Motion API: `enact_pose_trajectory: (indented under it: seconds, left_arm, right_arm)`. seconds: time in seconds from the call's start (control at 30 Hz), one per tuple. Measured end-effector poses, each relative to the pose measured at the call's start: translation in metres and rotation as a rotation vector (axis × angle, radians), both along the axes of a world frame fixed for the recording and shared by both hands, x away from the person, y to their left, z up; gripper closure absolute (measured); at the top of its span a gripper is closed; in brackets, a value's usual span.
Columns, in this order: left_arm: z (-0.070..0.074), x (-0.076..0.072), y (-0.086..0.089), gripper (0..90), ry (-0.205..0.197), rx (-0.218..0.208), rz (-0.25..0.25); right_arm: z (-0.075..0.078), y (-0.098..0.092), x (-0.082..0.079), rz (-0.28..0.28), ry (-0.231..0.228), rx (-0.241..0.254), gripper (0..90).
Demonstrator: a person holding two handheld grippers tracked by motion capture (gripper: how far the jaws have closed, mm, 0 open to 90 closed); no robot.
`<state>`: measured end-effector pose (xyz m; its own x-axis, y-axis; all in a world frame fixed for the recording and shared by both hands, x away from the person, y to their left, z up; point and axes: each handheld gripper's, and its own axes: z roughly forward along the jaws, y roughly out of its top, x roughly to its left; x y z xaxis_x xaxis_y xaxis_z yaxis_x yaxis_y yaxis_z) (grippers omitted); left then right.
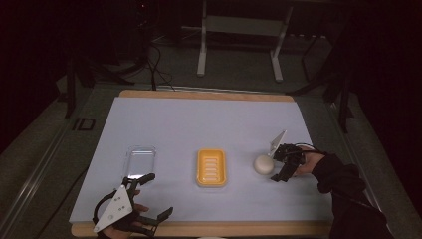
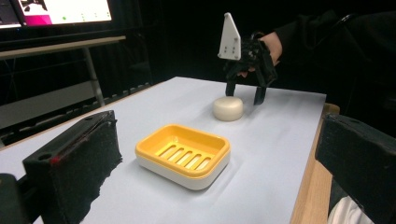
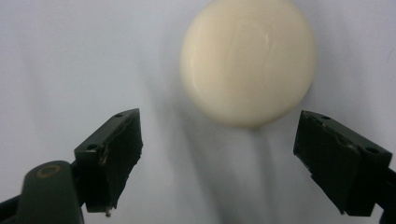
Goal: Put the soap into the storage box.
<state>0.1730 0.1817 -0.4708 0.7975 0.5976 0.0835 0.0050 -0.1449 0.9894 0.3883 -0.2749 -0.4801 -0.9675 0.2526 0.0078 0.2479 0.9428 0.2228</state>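
The round cream soap (image 1: 263, 164) lies on the pale worktop (image 1: 199, 119) well to the right of the yellow soap dish (image 1: 211, 167), with the right claw (image 1: 276, 167) poised just beside it, jaws apart and not touching it. The left claw (image 1: 158, 196) rests near the worktop's front edge, left of the dish and below a clear lid (image 1: 140, 162), jaws spread wide with nothing between them.

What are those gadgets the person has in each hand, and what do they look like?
Each hand holds a black two-jaw gripper. The left gripper carries a grey three-cornered plate dotted with small holes; the right gripper has a matching plate. Its jaws end in blocky black pads with small round holes. The right arm wears a dark sleeve.
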Motion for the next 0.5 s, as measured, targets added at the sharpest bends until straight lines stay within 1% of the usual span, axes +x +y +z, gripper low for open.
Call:
enact_pose_trajectory:
  seconds: [0.13,0.23,0.3,0.37,0.43,0.47,0.5]
  left_arm:
    - [0.000,0.000,0.000,0.1,-0.001,-0.008,-0.006]
    - [0.001,0.000,0.001,0.1,-0.006,-0.015,-0.006]
    - [0.000,0.000,0.001,0.1,-0.006,-0.013,-0.006]
    - [0.000,0.000,0.000,0.1,-0.005,-0.012,-0.007]
    - [0.000,0.000,0.000,0.1,-0.005,-0.013,-0.009]
    - [0.000,0.000,0.000,0.1,-0.004,-0.011,-0.009]
    - [0.000,0.000,0.000,0.1,-0.005,-0.009,-0.010]
  right_arm:
    - [-0.005,0.003,0.004,-0.004,0.001,0.001,15.2]
    - [-0.007,0.005,0.007,-0.006,-0.013,0.024,16.7]
    - [-0.008,0.006,0.010,-0.009,-0.033,0.050,17.2]
    - [-0.010,0.007,0.011,-0.017,-0.037,0.075,17.9]
    - [-0.012,0.010,0.011,-0.016,-0.037,0.087,19.1]
    - [-0.014,0.012,0.012,-0.011,-0.043,0.083,19.1]
    - [-0.015,0.013,0.012,-0.010,-0.041,0.080,19.1]
